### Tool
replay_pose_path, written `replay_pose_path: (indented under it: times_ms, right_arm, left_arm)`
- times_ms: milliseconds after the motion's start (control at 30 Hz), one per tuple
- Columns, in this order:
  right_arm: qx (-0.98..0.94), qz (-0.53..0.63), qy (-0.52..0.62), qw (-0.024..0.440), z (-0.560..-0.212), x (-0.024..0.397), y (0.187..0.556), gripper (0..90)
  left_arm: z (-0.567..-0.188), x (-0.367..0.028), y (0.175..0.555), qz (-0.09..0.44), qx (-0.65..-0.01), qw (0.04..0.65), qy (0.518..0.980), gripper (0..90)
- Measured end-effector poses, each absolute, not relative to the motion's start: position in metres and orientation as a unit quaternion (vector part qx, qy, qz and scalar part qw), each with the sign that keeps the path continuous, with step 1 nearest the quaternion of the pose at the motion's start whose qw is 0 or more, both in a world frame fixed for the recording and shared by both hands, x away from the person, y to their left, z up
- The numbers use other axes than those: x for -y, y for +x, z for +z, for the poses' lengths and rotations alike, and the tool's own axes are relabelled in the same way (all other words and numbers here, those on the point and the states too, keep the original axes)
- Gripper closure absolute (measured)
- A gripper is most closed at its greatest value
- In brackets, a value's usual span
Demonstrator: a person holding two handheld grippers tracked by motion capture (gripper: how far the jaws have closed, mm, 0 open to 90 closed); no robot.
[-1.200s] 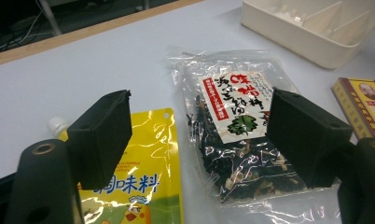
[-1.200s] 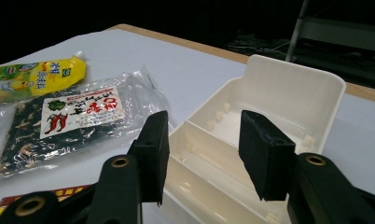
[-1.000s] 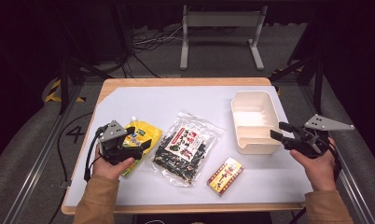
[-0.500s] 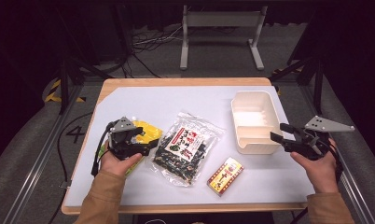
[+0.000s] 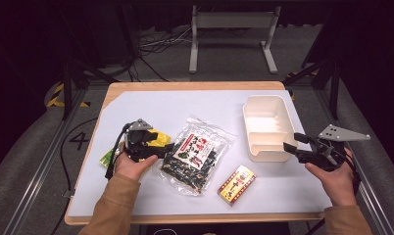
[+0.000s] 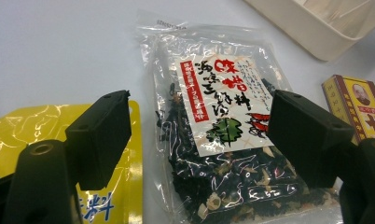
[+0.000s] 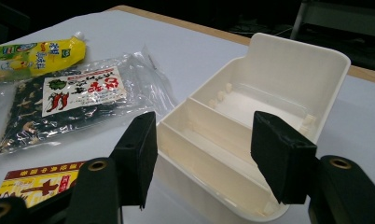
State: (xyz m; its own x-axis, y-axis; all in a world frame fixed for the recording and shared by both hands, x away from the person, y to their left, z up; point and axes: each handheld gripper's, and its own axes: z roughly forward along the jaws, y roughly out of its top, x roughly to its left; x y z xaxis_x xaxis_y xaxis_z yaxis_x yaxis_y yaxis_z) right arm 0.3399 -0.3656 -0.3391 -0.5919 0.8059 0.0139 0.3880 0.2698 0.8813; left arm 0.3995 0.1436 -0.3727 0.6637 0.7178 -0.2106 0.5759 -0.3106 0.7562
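Left tool [image 5: 163, 149] has slid across from the yellow pouch [image 5: 158, 138] toward the clear bag of dried seaweed mix [image 5: 195, 156]; a second ago it sat over the pouch's outer end, now its tips are at the bag's near edge. In the left gripper view the jaws stand apart, nothing clamped, with the seaweed bag [image 6: 223, 140] framed between them on the bench [image 5: 151, 105]. Judgement: the bag is the pick target and the grasp is not made yet.

Right tool [image 5: 289, 148] has held its place by the near end of the white divided container [image 5: 266, 127]. Its jaws have just been opening; nothing is between them. The right gripper view looks over the container [image 7: 251, 140], whose compartments are bare, so it likely waits to steady it or receive the bag.

Labels: the bag has a white sticker [image 6: 223, 105] with red and black East Asian characters, a red vertical strip and small chilli and leaf drawings; characters not legible enough to transcribe. The yellow pouch [image 6: 106, 186] has blue characters at the bottom. The small yellow-red box [image 5: 236, 183] lies near the bag, showing a portrait and a dark cross-like mark [image 6: 358, 107]. No Latin brand text is readable.
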Motion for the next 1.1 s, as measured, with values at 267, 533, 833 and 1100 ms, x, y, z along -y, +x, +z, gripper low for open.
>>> replay_pose_path:
  times_ms: [267,533,833,1100]
  right_arm:
    - [-0.767,0.456,0.392,0.224,-0.342,0.365,0.338,40.7]
    - [-0.775,0.448,0.388,0.220,-0.346,0.358,0.338,40.0]
    - [-0.786,0.434,0.386,0.211,-0.355,0.351,0.338,38.7]
    - [-0.786,0.432,0.390,0.209,-0.358,0.352,0.338,38.5]
  left_arm:
    - [-0.379,-0.133,0.412,0.051,-0.418,0.411,0.809,21.9]
    - [-0.389,-0.124,0.425,0.035,-0.426,0.384,0.818,22.4]
    - [-0.405,-0.115,0.442,0.040,-0.452,0.360,0.815,23.1]
    - [-0.413,-0.114,0.453,0.057,-0.463,0.355,0.810,22.5]
